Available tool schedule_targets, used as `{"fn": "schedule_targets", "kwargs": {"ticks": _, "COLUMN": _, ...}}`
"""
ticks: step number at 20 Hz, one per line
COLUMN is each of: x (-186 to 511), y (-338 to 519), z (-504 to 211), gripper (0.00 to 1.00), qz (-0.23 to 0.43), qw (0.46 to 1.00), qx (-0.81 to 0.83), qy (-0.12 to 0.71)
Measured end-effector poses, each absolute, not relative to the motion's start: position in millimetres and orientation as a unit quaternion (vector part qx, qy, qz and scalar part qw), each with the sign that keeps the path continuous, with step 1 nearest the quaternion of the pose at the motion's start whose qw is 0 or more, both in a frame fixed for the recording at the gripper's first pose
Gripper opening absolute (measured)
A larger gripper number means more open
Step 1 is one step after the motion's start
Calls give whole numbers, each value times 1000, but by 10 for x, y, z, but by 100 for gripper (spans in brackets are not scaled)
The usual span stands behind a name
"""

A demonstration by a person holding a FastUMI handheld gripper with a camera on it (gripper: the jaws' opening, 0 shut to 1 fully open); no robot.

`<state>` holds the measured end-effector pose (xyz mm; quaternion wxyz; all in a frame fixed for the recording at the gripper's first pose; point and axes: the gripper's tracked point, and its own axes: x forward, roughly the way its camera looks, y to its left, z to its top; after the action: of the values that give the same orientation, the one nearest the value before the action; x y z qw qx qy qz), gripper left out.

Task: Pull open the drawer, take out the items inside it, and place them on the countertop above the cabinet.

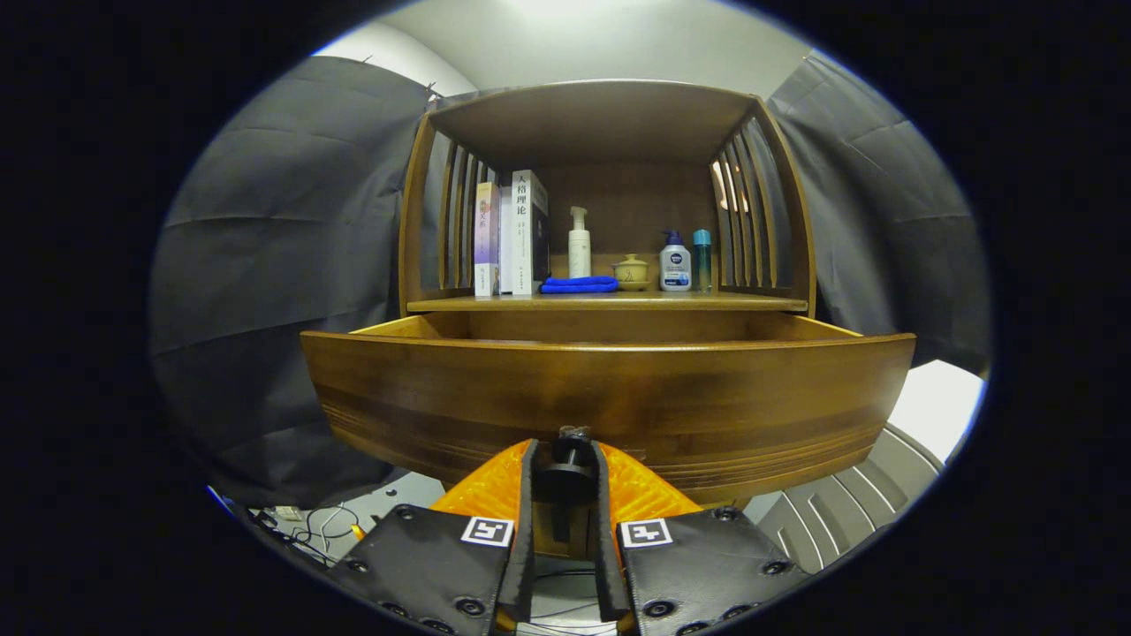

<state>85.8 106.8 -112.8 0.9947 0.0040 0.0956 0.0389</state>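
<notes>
Drawer of wooden cabinet, pulled out; gripper clenched on the drawer's dark round knob, one finger pressing each side.

Drawer front stands well forward of the countertop edge, an open gap between the two; the drawer's inside is hidden behind its front. On countertop, well beyond the fingers: upright books, about three, by the left slats; one folded blue cloth; one white pump bottle behind it; one small lidded pot; one white bottle with dark cap; one slim teal bottle. Bare countertop lies along the front edge.
</notes>
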Motion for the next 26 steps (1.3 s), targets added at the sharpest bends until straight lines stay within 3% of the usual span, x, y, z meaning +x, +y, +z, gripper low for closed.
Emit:
{"fn": "schedule_targets", "kwargs": {"ticks": 10, "x": 946, "y": 872, "z": -261, "gripper": 97, "qz": 51, "qw": 998, "qx": -31, "qy": 14}}
{"fn": "schedule_targets", "kwargs": {"ticks": 16, "x": 1438, "y": 844, "z": 123, "gripper": 98, "qz": 64, "qw": 997, "qx": -30, "qy": 43}}
{"fn": "schedule_targets", "kwargs": {"ticks": 26, "x": 2178, "y": 735, "z": -293, "gripper": 98, "qz": 74, "qw": 967, "qx": -28, "qy": 241}}
